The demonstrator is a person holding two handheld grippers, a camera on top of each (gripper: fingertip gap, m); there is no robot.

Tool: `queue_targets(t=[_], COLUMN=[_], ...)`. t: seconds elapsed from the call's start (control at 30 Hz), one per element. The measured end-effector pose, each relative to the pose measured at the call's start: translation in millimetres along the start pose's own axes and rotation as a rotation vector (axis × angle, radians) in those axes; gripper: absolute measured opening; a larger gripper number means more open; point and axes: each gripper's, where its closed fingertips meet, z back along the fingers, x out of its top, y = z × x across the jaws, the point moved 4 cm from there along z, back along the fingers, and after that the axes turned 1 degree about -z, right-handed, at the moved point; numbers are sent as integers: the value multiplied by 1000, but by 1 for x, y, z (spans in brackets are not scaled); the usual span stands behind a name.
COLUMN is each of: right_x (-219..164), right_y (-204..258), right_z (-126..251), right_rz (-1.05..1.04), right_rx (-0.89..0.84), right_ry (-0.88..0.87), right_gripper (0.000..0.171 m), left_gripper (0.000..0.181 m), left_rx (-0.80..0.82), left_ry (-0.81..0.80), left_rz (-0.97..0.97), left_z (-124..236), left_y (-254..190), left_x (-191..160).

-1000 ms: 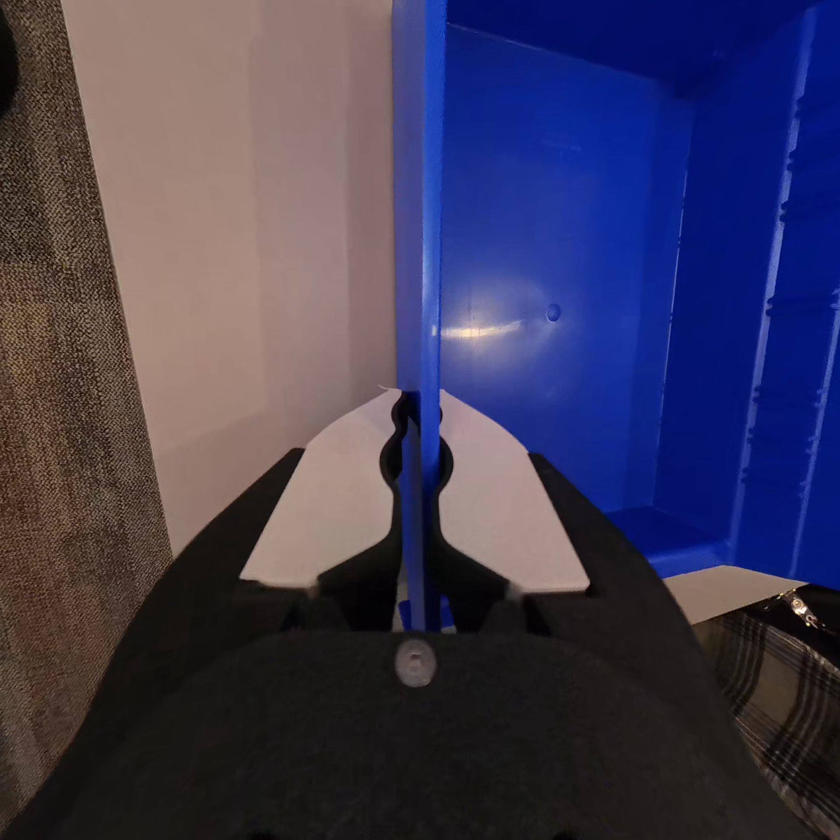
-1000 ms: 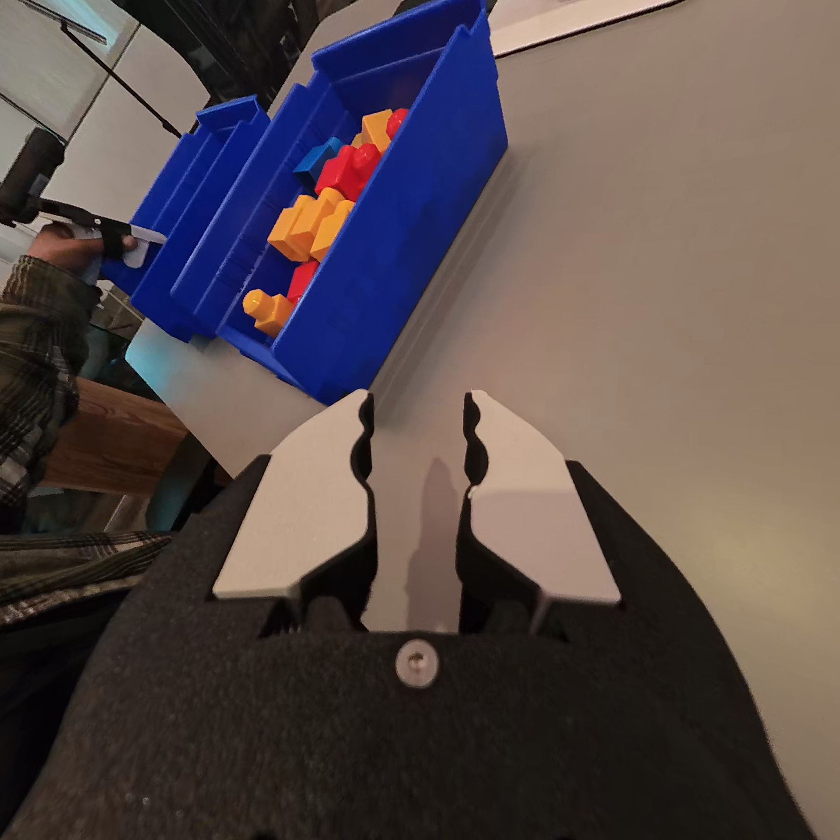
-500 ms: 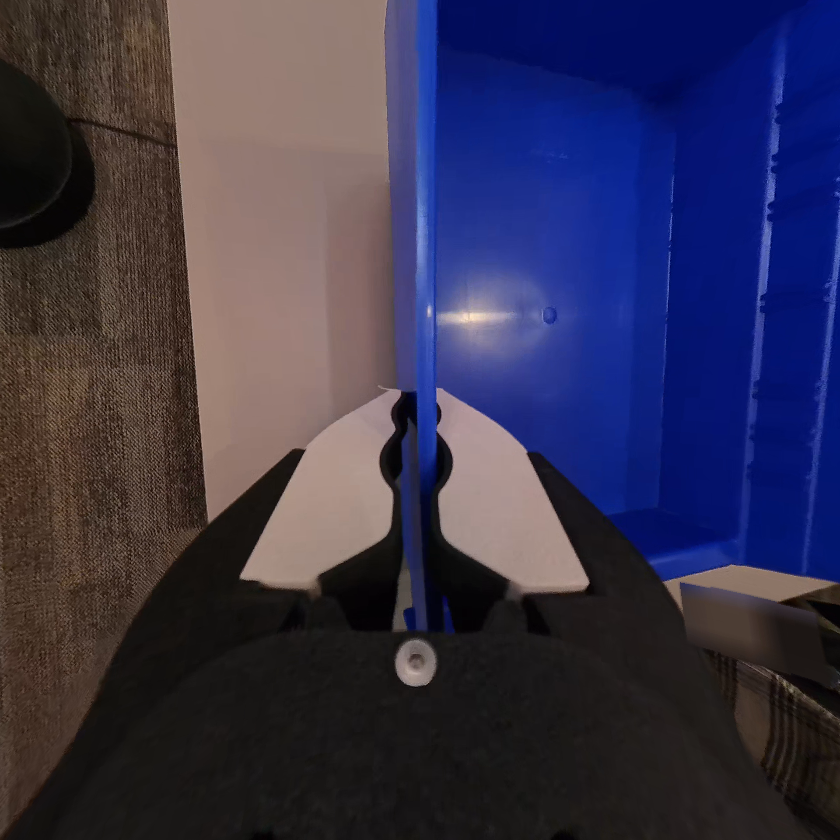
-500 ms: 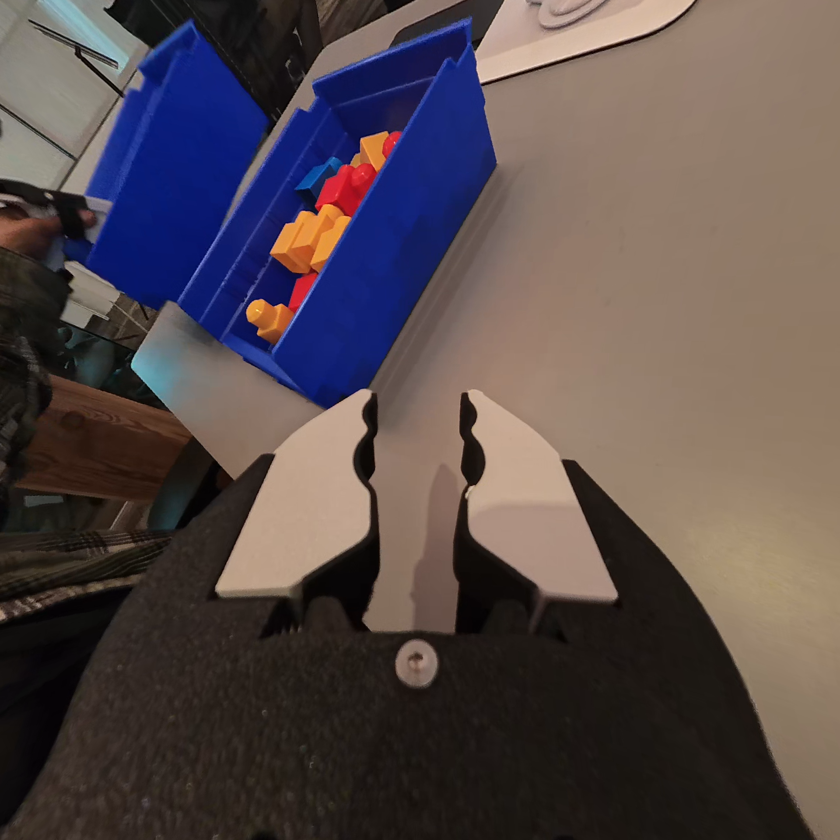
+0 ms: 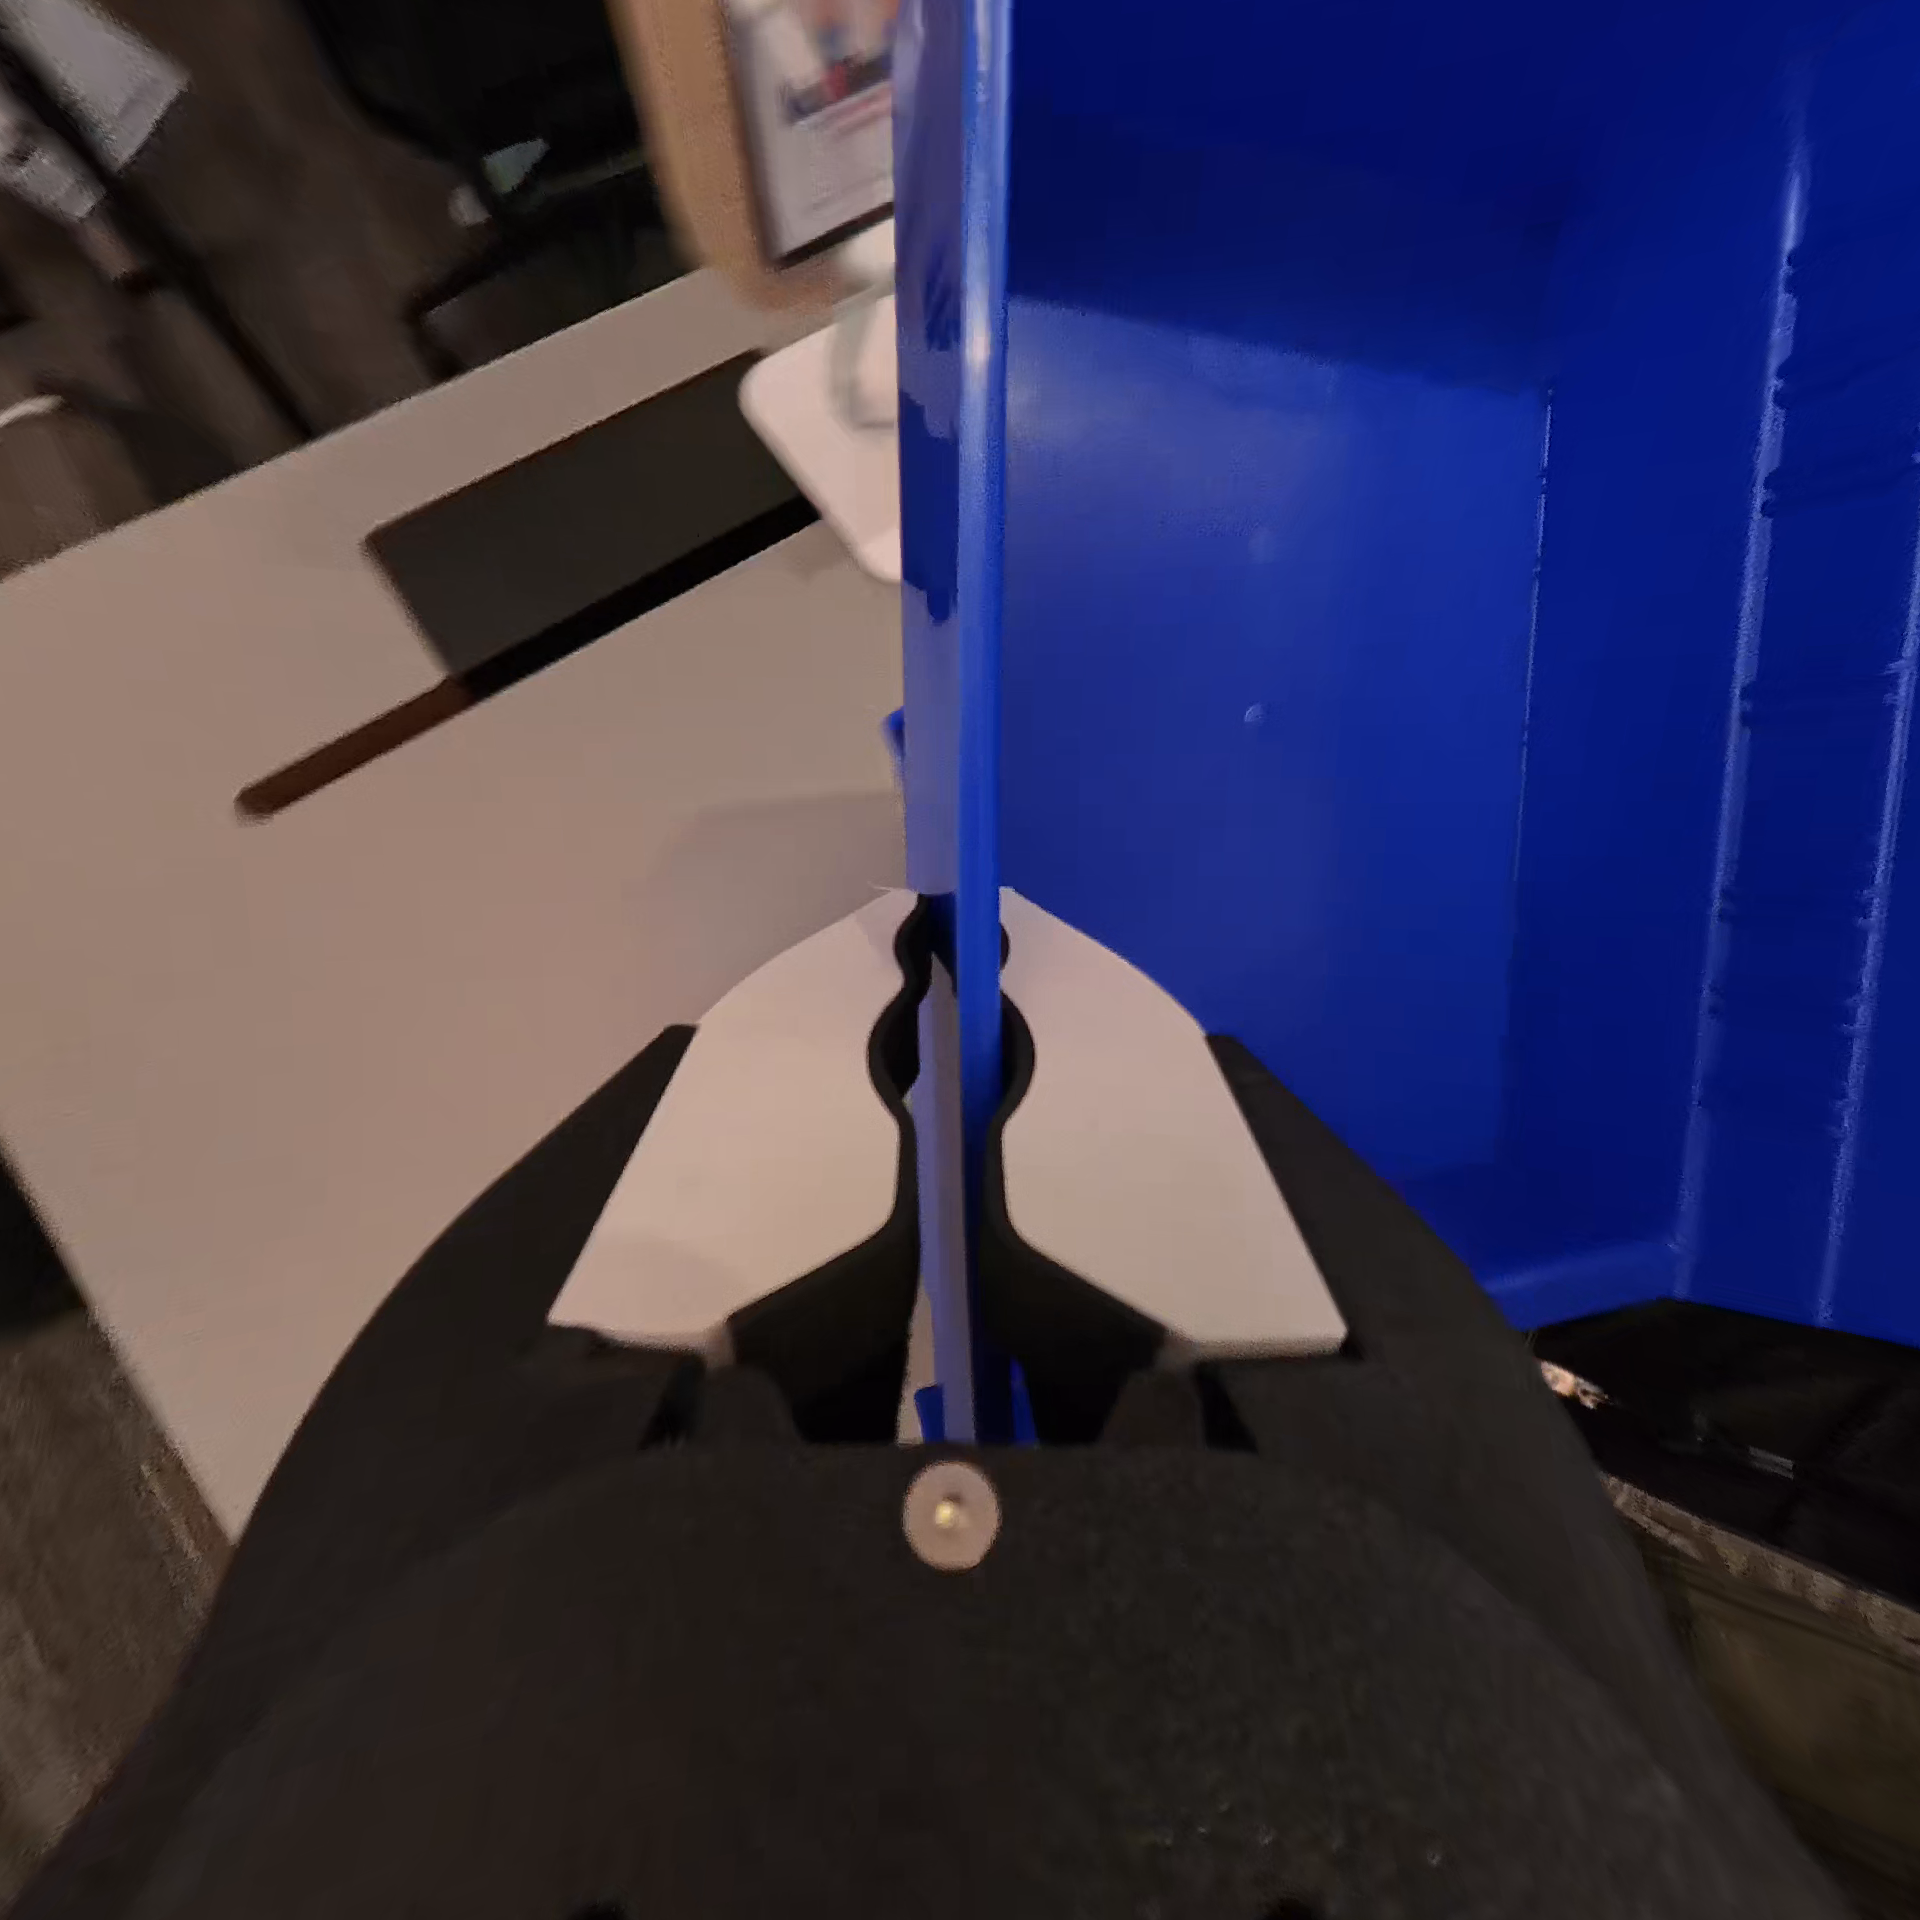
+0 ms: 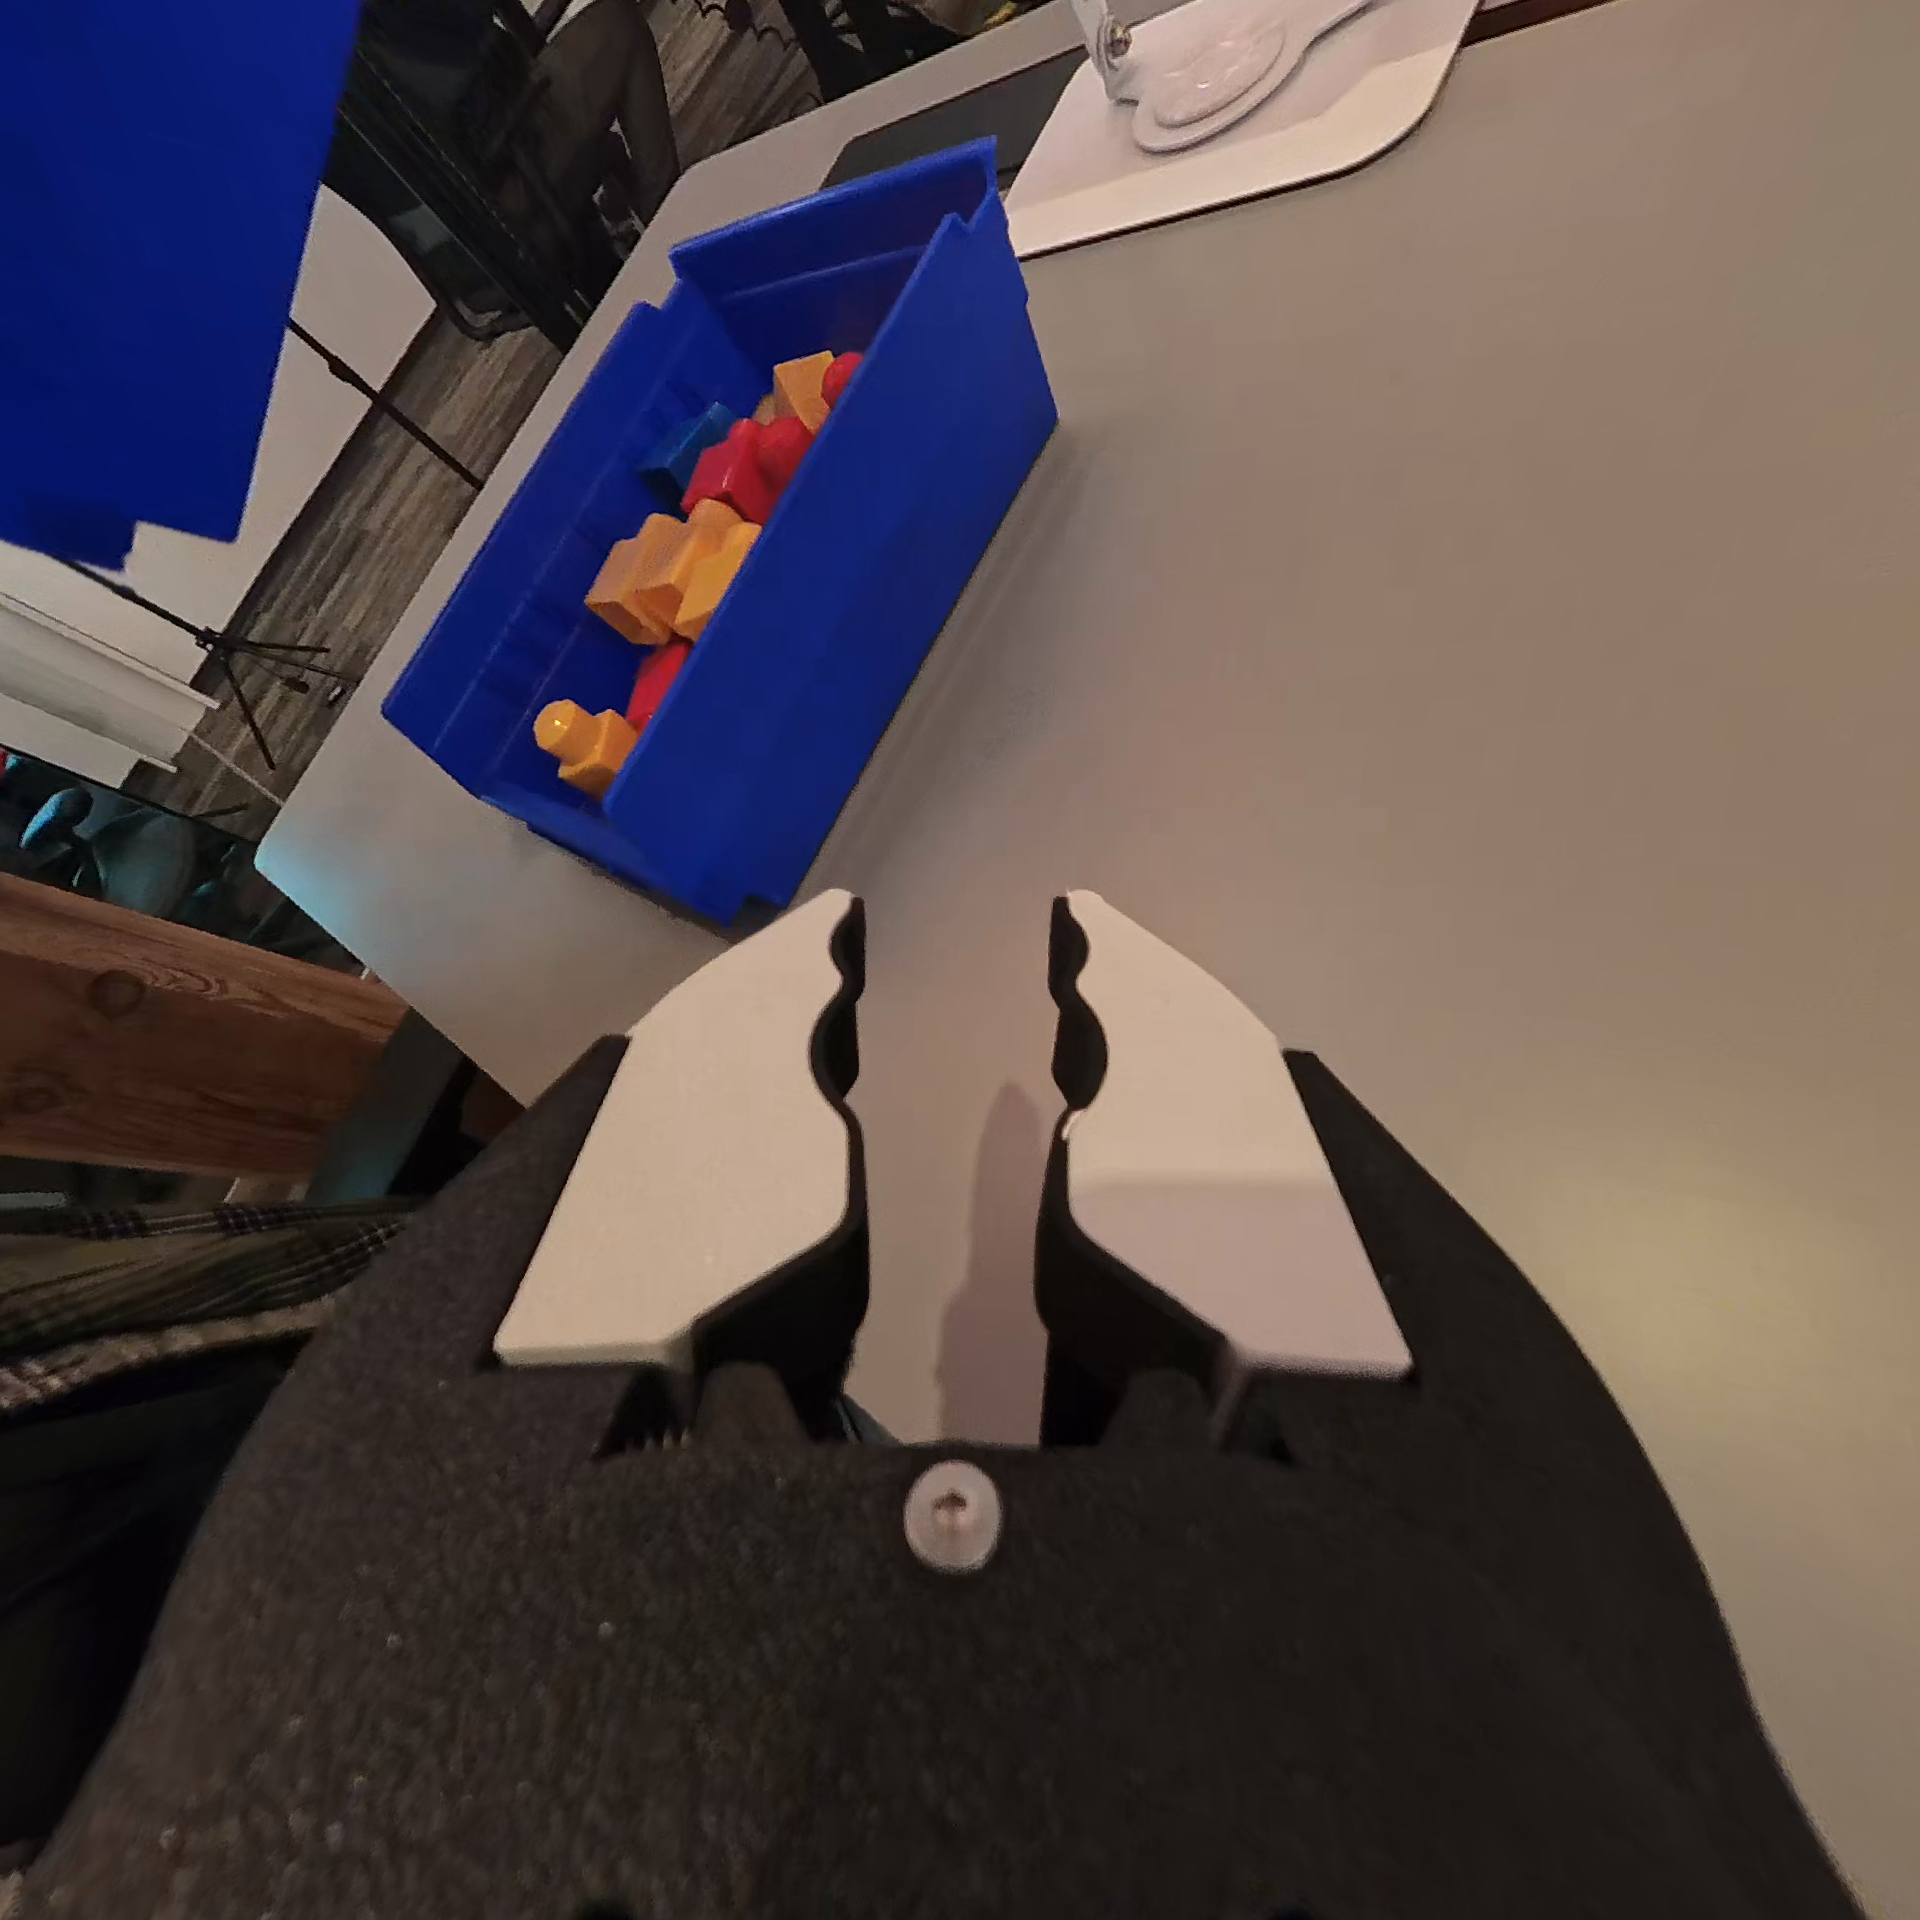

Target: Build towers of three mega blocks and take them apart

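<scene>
My left gripper (image 5: 958, 935) is shut on the side wall of an empty blue bin (image 5: 1299, 675) and holds it in the air, tipped up. The same bin shows at the top left of the right wrist view (image 6: 145, 260), raised above the table. A second blue bin (image 6: 831, 665) stands on the grey table and holds several orange, red and blue mega blocks (image 6: 717, 530). My right gripper (image 6: 956, 925) is open and empty, low over the table just in front of that bin's near corner.
The grey table (image 6: 1455, 727) stretches to the right. A white mat (image 6: 1236, 156) with a pale object lies at the far edge, with a dark flat pad (image 5: 582, 551) beside it. The table's left edge, a wooden bench (image 6: 156, 1029) and floor lie to the left. The grippers' ends are close to 50 cm from one another.
My left gripper has lifted the empty blue bin off the table and swung it up and away. My right gripper has stayed open and risen a little.
</scene>
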Motion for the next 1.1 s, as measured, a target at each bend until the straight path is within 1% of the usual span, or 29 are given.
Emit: queue_targets(t=[0.13, 0.23, 0.33, 0.47, 0.57, 0.63, 0.8, 0.97, 1.1], right_x=[-6, -10, -15, -23, -27, -27, -32, -32, -33], right_y=[-7, -13, -16, -16, -13, -10, -12, -18, -19], right_z=[19, 37, 55, 74, 86, 91, 96, 95, 90], right_rz=[-9, -25, -37, -45, -37, -33, -37, -46, -43], right_rx=[-34, -63, -83, -105, -124, -121, -129, -125, -110], right_ry=[-5, -24, -36, -33, -29, -29, 1, 1, 8], right_gripper=[33, 32, 31, 31, 31, 31, 31, 31, 32], left_gripper=[6, 6, 6, 7, 7, 7, 7, 8, 9], left_rx=[-111, -190, -274, -353, -420, -475, -551, -550, -594], left_ry=[48, 98, 156, 231, 286, 320, 407, 469, 476], left_rz=[-174, -321, -465, -655, -752, -775, -785, -759, -698], left_z=[-56, -103, -153, -217, -261, -289, -347, -382, -393], left_y=[-62, -112, -159, -215, -251, -271, -299, -300, -300], left_x=[58, 92, 115, 131, 132, 128, 104, 84, 74])
